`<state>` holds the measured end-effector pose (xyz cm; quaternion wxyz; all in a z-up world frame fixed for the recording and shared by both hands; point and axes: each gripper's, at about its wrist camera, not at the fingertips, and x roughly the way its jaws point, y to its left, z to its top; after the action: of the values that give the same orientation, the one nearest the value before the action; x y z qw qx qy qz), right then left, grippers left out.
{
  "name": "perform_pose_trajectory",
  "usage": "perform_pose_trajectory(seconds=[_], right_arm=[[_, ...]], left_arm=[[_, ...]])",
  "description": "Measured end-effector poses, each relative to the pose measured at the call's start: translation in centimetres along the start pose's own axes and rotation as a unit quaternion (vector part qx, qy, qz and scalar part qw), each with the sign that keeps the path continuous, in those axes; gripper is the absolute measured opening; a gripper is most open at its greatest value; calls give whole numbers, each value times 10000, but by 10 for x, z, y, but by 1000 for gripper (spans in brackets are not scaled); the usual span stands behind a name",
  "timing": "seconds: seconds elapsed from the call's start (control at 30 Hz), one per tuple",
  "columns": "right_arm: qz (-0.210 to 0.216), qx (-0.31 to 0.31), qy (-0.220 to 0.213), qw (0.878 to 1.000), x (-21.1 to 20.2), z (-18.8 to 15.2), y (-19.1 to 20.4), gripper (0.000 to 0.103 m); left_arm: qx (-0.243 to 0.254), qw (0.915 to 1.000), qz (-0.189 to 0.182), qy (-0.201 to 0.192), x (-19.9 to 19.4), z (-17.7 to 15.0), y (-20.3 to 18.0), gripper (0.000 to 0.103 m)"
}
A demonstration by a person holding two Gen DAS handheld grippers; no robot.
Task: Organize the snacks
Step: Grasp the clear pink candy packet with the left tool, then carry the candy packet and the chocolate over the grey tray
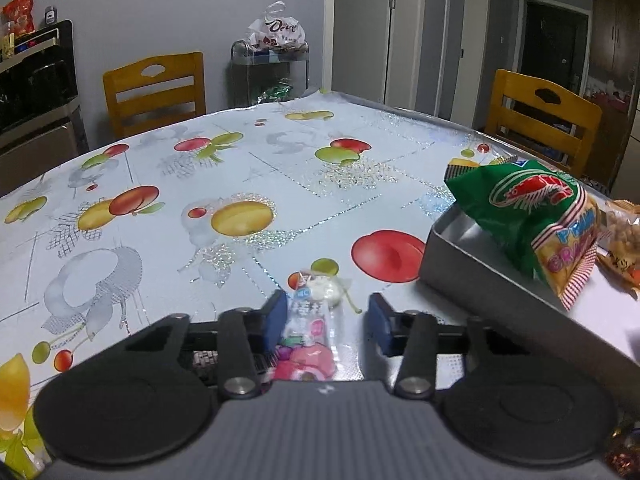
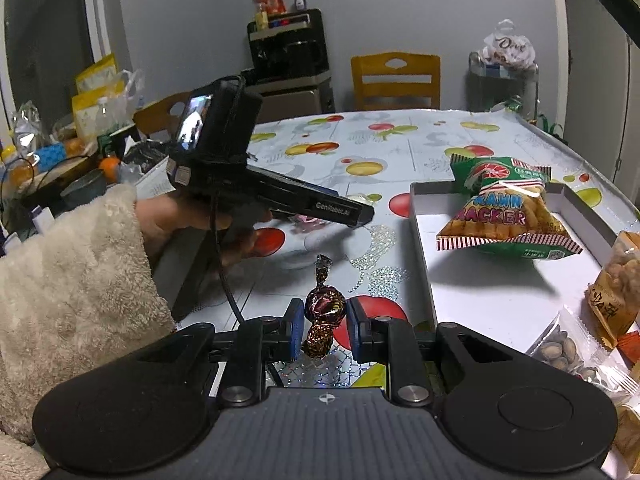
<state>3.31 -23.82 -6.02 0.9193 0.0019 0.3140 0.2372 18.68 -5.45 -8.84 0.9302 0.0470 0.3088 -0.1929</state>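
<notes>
The left gripper is bracketing a clear-and-pink plastic sweet packet lying on the fruit-patterned bench, long axis running away from the camera; only one pad is touching it. The right gripper is clamping an upright brown foil-wrapped candy (twisted ends up and down) beside the grey tray.

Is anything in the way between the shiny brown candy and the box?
Nothing visible blocks it. The brown candy is pinched in the right gripper, and only bare tablecloth lies before the box wall. The prawn cracker bag lies farther back inside.
</notes>
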Motion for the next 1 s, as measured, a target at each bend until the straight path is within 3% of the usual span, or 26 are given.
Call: perform_pose_trajectory(seconds=[0.4, 1.0], right_arm=[[-22, -60, 32, 10000, 5, 1, 7, 24], [-204, -115, -116, 9997, -4, 7, 11, 24]], left_arm=[[-52, 10000, -71, -40, -9, -5, 2, 20], [-18, 9991, -134, -408, -33, -1, -3, 19]])
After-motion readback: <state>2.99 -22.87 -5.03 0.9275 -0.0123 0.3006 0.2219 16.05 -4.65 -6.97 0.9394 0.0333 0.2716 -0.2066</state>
